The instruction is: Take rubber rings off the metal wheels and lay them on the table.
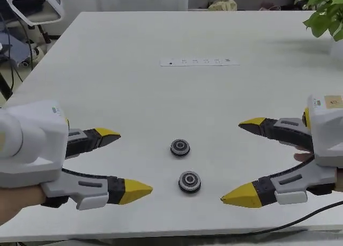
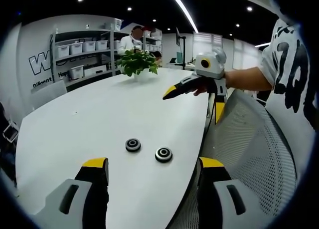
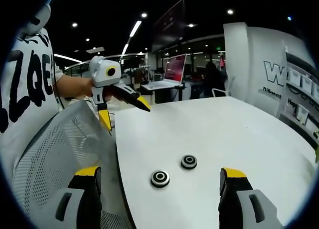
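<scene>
left hand-held gripper [image 1: 131, 162]: low on the left of the table [image 1: 134, 69]. its jaws are wide apart and hold nothing. the yellow tips point at the wheels but are well apart from them.
far wheel [image 1: 180, 148]: lies flat near the middle of the table, between the two hand-held grippers.
near wheel [image 1: 189, 181]: lies flat just beside the far one, closer to the table's front edge.
rubber rings [image 1: 181, 182]: black. i think one sits round the outside of each wheel. none lies on the table yet.
right hand-held gripper [image 1: 232, 162]: low on the right. its jaws are wide apart too and hold nothing. the tips point at the wheels.
step now: the very start, i think. a hand-held gripper waits on each side and no ring is off.
next move: one hand-held gripper likely has to pinch a wheel and hold it. then the other can grab the ring's edge and peel it off. the wheels are small and flat, so the tips must go in low and slow.
writing: a big "w" on the wall [image 2: 40, 63] in the left gripper view, with the rest cut off. big black letters on the person's shirt [image 2: 294, 74], not whole. a small sticker [image 1: 333, 101] on the right hand-held gripper, too small to read.
</scene>
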A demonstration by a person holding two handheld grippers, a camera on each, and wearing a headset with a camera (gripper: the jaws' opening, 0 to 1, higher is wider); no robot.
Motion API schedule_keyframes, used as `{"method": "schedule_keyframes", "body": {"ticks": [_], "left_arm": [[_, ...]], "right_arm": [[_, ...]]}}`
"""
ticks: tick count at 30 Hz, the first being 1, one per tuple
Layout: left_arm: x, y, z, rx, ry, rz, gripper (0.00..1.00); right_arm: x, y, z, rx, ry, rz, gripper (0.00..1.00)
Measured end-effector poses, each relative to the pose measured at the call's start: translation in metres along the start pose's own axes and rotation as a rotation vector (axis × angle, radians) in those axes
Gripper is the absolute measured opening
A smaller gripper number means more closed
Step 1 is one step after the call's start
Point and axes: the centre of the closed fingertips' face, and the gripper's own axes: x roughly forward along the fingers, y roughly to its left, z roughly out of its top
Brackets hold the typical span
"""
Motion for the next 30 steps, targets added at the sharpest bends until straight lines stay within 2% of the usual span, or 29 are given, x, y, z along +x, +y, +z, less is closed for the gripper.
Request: {"method": "schedule_keyframes", "body": {"ticks": [9, 21, 25, 30], "left_arm": [[0.006, 0.004, 0.0, -0.005, 0.005, -0.011, 0.69], [0.016, 0.009, 0.003, -0.002, 0.002, -0.027, 0.69], [0.019, 0.01, -0.001, 0.004, 0.019, -0.029, 0.69], [0.022, 0.01, -0.005, 0.0, 0.032, -0.036, 0.69]], "right_arm": [[0.007, -0.006, -0.002, -0.022, 0.005, 0.014, 0.99], [0.015, -0.013, -0.011, -0.048, 0.044, 0.038, 0.96], [0.019, -0.016, -0.017, -0.068, 0.069, 0.038, 0.93], [0.022, -0.017, -0.021, -0.06, 0.075, 0.042, 0.92]]}}
